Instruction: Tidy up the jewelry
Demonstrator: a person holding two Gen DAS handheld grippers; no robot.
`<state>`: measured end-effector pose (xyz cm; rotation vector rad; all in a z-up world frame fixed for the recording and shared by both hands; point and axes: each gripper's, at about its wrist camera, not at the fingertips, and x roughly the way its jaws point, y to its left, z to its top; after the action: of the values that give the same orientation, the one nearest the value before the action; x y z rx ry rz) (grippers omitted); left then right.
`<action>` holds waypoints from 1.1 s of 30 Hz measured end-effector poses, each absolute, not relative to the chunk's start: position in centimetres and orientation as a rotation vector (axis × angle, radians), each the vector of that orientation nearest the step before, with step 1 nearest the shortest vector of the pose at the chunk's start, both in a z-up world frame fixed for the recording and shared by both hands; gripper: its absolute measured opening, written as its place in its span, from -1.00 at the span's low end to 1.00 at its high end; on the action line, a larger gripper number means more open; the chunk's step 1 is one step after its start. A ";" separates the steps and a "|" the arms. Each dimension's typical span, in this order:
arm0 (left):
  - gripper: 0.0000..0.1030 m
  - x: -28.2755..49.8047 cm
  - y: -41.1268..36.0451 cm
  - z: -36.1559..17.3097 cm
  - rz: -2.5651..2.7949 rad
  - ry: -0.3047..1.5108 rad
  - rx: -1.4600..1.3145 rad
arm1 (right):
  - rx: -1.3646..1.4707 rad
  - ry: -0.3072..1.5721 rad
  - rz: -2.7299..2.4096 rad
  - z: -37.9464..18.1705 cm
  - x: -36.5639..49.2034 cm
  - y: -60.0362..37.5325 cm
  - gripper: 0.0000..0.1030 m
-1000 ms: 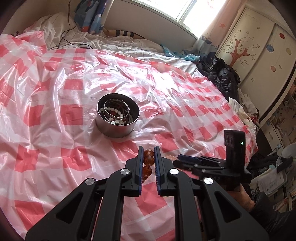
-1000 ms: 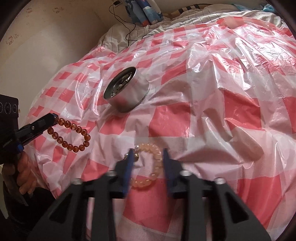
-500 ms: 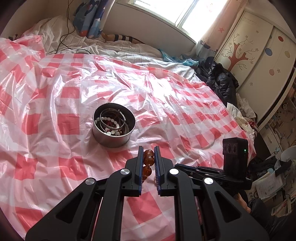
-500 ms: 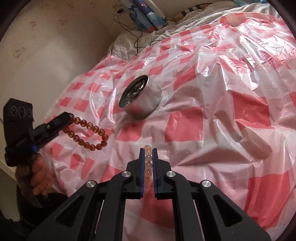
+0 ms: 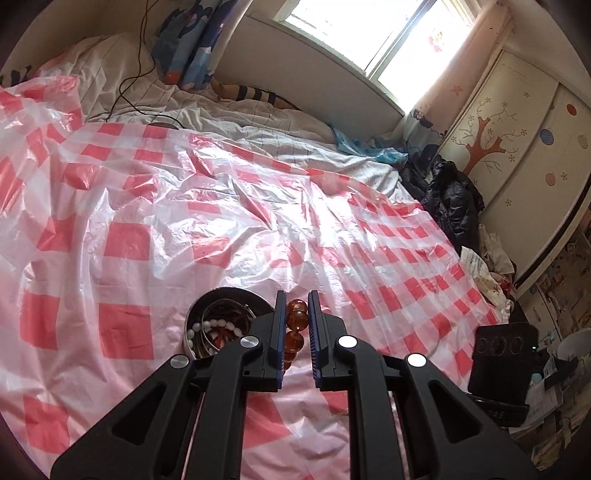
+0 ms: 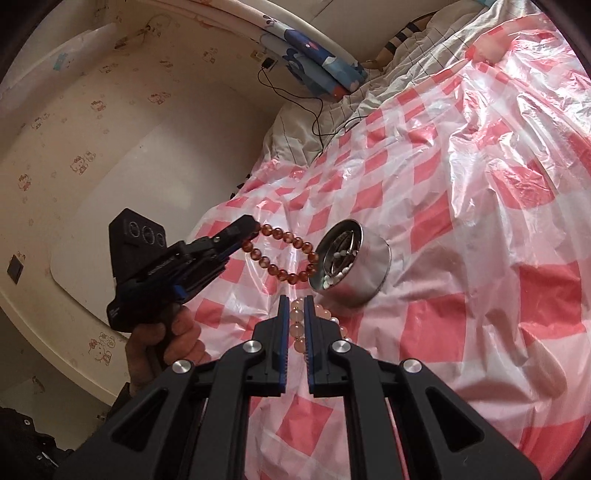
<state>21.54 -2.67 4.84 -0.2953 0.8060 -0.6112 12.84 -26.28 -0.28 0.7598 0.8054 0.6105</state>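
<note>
Left gripper [image 5: 296,314] clamps the amber bead bracelet [image 6: 286,254], right gripper [image 6: 296,310] the pale pink bead bracelet [image 6: 320,320]; either loop may snag the round steel tin's [image 6: 373,273] rim and spill outside

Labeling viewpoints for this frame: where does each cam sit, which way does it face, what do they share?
Left wrist: on the left tongs, shut on the amber bracelet, facing across the checkered sheet toward the window; own fingers show.
Right wrist: on the right tongs, shut on the pale bracelet, facing the wall; the person's left hand shows.
Shared: metal tin, amber bracelet, sheet.
</note>
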 end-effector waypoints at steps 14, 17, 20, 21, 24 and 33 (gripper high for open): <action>0.01 22.5 3.0 4.6 -0.336 0.856 -0.292 | 0.606 0.886 0.496 -2.0 22.8 -20.9 -0.56; 0.12 21.4 3.2 4.5 -0.301 0.862 -0.249 | 0.558 0.906 0.364 -2.9 22.0 -22.2 -0.07; 0.39 19.8 2.2 4.5 -0.266 0.851 -0.159 | 0.376 0.861 0.293 -1.3 18.3 -21.9 0.46; 0.49 19.2 1.6 4.4 -0.254 0.845 -0.130 | 0.286 0.845 0.261 -0.6 16.4 -21.3 0.56; 0.72 16.5 0.6 4.3 -0.217 0.812 -0.056 | 0.093 0.843 0.204 -0.2 12.1 -19.9 0.75; 0.85 8.7 0.3 3.4 -0.123 0.781 0.011 | -0.051 0.853 0.103 1.0 6.0 -18.0 0.85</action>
<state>8.67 0.27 3.42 0.0109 0.7808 -0.1231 5.98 -18.00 1.03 -0.0507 0.8534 0.1030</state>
